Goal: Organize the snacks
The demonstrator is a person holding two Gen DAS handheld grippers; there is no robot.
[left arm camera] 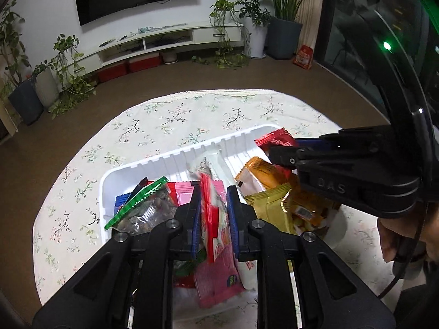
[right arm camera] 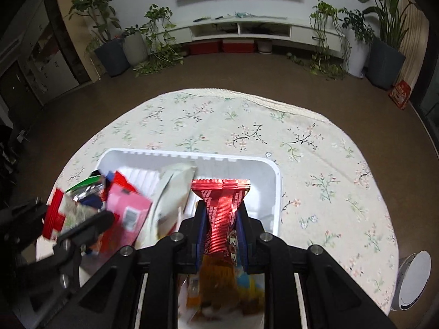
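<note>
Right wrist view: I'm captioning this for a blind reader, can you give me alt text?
The right gripper pinches a red snack wrapper over a white bin crowded with snack packets, on a floral tablecloth. The left gripper shows blurred at lower left; potted plants line the far wall.

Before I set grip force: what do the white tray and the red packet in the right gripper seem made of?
White tray: probably thin moulded plastic, semi-gloss, judging by its ribbed walls. Red packet: likely metallised foil film, shiny, with crimped ends and creases.
</note>
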